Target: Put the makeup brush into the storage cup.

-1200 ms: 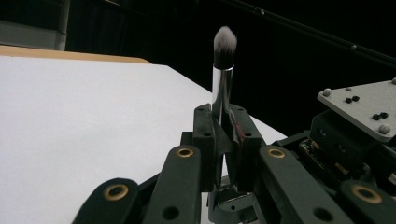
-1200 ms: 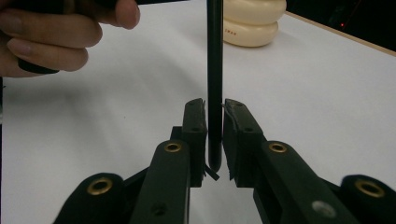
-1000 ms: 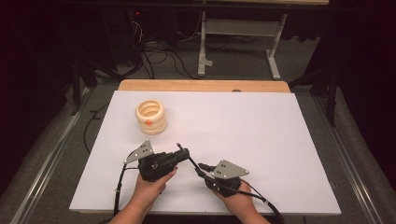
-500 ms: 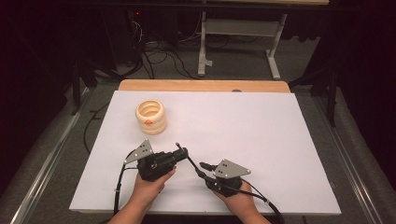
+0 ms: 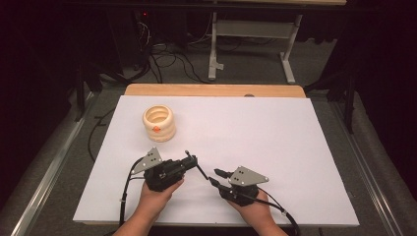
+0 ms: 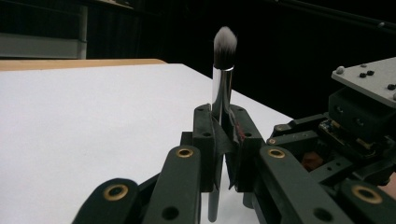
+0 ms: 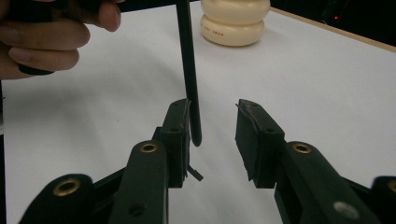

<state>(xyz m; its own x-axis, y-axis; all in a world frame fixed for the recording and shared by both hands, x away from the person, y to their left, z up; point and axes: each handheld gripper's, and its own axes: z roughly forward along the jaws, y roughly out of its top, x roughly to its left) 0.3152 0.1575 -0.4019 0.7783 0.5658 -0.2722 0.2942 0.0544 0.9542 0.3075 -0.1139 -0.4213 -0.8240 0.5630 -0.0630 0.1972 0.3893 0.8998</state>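
Left hand-held gripper pinching makeup brush by its metal ferrule, jaws pressed tight on it, bristles up in the left gripper view. Seen from above, left hand-held gripper low on the white surface, brush handle slanting down toward the right hand-held gripper. Right hand-held gripper spread, jaws just opening; black handle tip between them, lying against the left pad, clear of the right pad. Fingers of the other hand at upper left there. Cream ribbed holder standing well apart, toward the far left corner of the surface.
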